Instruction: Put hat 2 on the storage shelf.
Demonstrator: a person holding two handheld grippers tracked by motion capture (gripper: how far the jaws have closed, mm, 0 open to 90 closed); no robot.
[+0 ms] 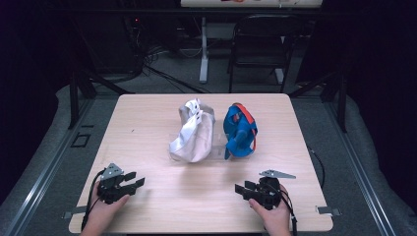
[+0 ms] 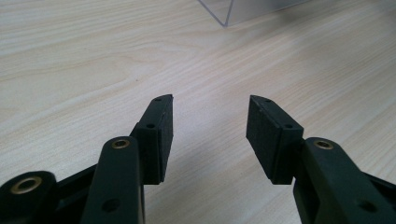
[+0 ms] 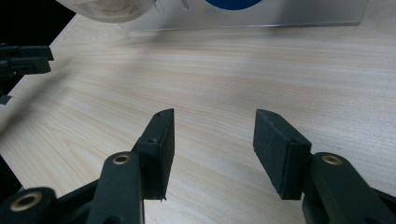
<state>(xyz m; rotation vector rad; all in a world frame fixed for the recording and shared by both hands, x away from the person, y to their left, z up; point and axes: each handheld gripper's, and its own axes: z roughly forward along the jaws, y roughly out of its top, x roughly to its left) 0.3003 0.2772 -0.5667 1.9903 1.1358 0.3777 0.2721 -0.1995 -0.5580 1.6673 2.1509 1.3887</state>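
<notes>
A white fabric item (image 1: 193, 132) and a blue one with an orange strap (image 1: 239, 131) sit side by side on a clear plastic stand (image 1: 216, 147) at the middle of the wooden table (image 1: 142, 123). My left gripper (image 1: 136, 179) rests near the front left, jaws open and empty, pointing right. At the front right lies my right gripper (image 1: 239, 189), also open and empty, pointing left. The left gripper view has open jaws (image 2: 211, 99) over bare wood, with a corner of the stand (image 2: 224, 11) beyond. In the right gripper view, jaws (image 3: 215, 113) stand apart; the white item (image 3: 102, 9) and blue item (image 3: 231, 3) lie ahead.
A black folding chair (image 1: 263, 44) and a white table leg (image 1: 203, 49) stand on the floor behind the table. Cables lie on the floor at the back left. Dark curtains close in both sides. The other gripper (image 3: 23, 58) shows at the left edge of the right gripper view.
</notes>
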